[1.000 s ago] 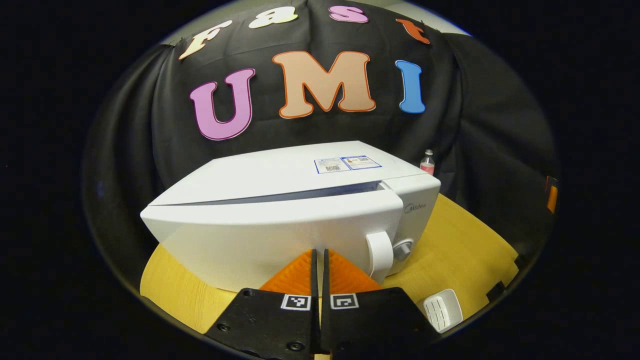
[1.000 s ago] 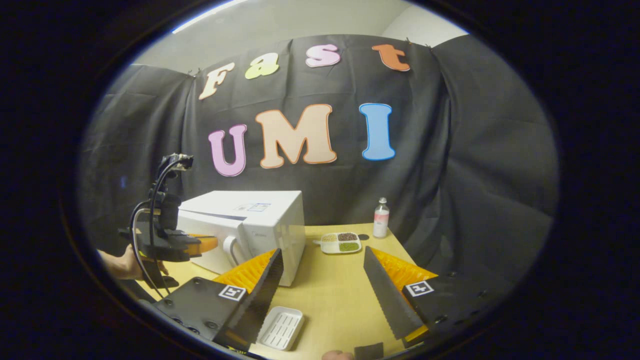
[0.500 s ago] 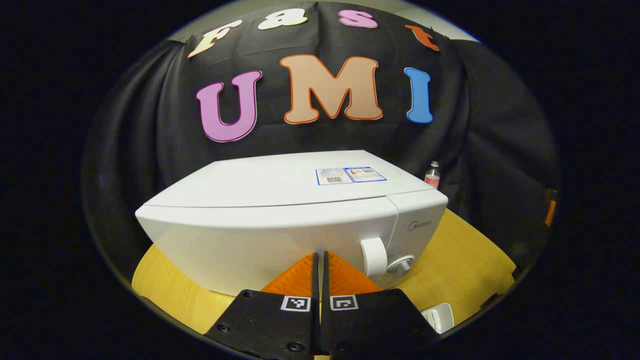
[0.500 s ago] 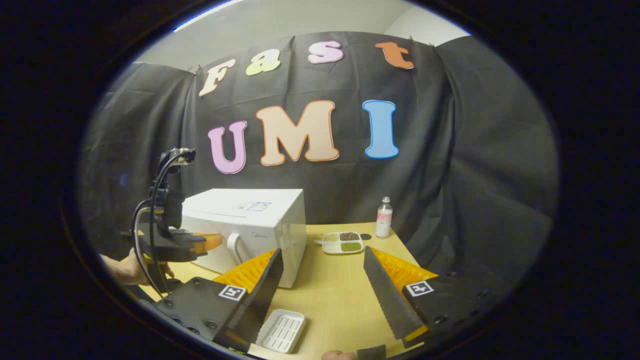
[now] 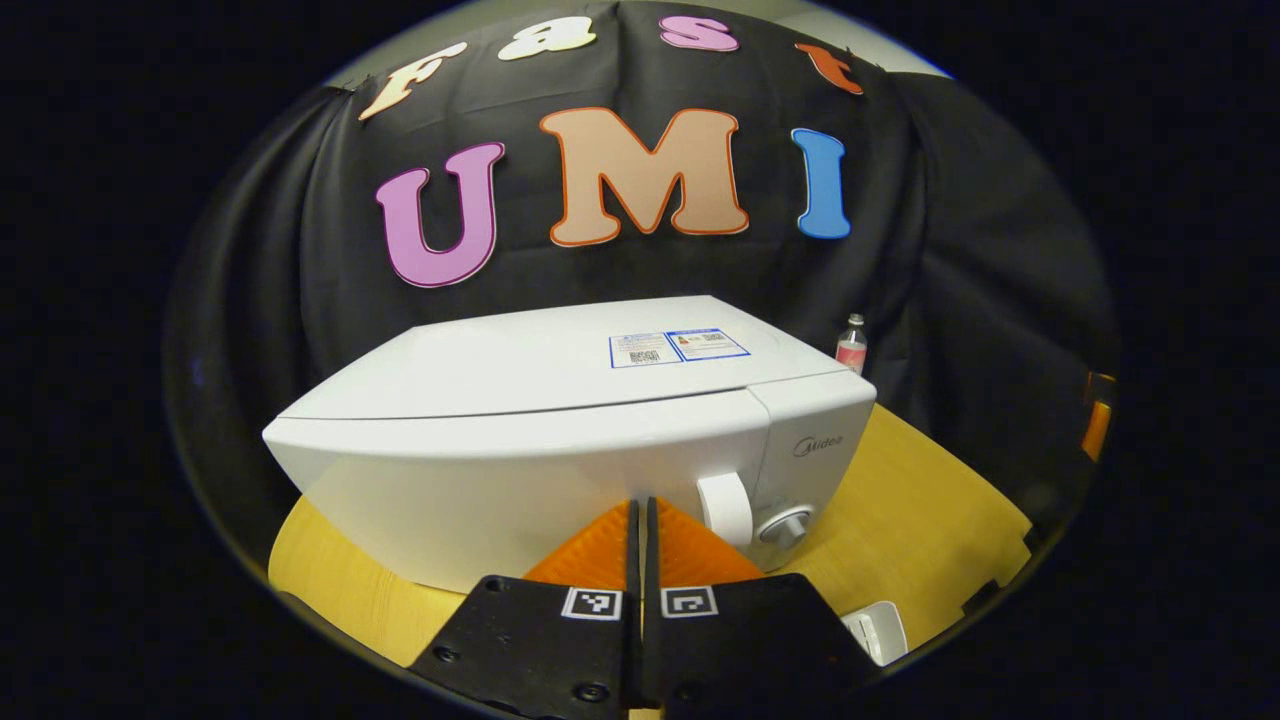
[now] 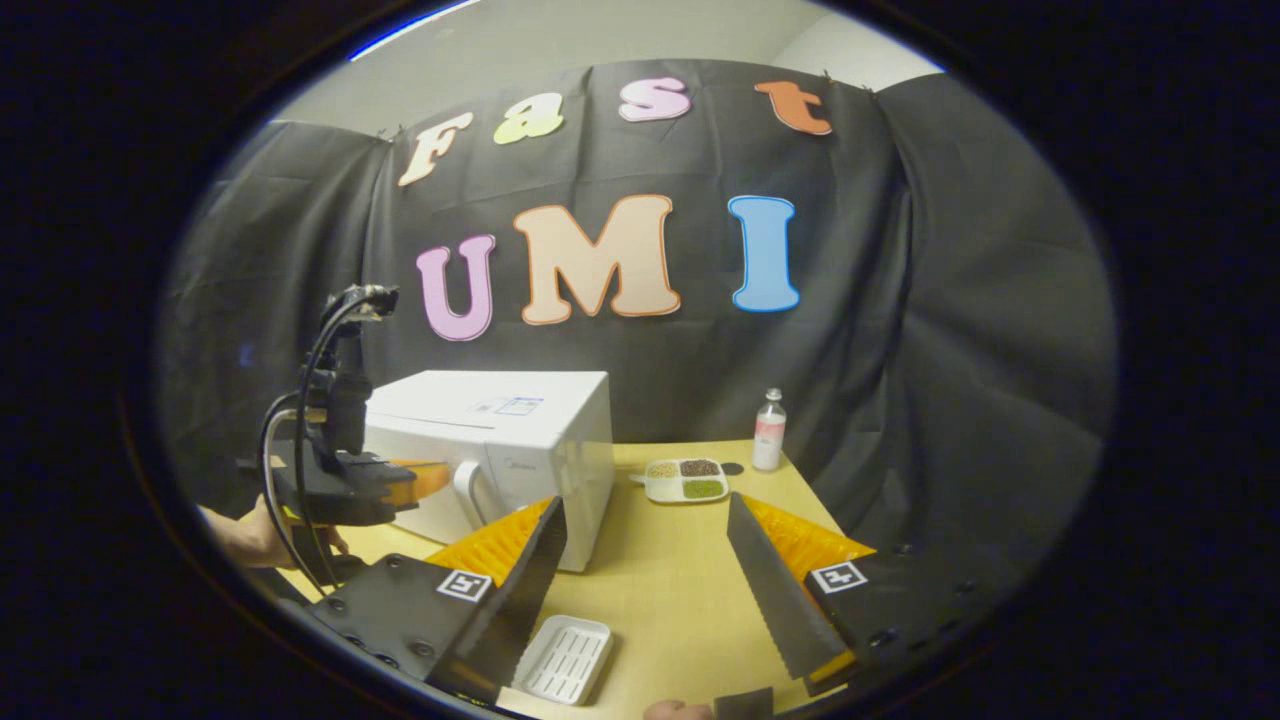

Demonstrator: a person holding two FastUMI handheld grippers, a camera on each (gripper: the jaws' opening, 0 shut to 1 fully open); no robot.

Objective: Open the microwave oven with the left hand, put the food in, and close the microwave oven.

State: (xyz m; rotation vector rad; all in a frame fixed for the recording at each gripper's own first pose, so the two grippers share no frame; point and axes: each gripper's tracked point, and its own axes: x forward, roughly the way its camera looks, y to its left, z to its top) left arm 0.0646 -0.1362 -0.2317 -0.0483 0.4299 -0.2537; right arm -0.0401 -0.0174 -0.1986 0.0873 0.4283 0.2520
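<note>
— What do you make of the left gripper view?

— The left tool (image 5: 640, 520) has its fingers pressed together, holding nothing, tips up against the door of the microwave oven (image 5: 560, 430). A second ago a gap gaped along the door's top edge; now it lies flush, so the door has swung shut. The handle (image 5: 725, 508) sits at about two o'clock from the tips.

— And the right gripper view?

— The right tool (image 6: 645, 560) stands wide and empty above the bench (image 6: 660, 590). The dish of food (image 6: 686, 481) rests at twelve o'clock from it, well apart from the oven. A white tray (image 6: 563, 658) lies at seven o'clock.

— So the food?

— Outside, by my reckoning. The oven looks closed without it.
</note>
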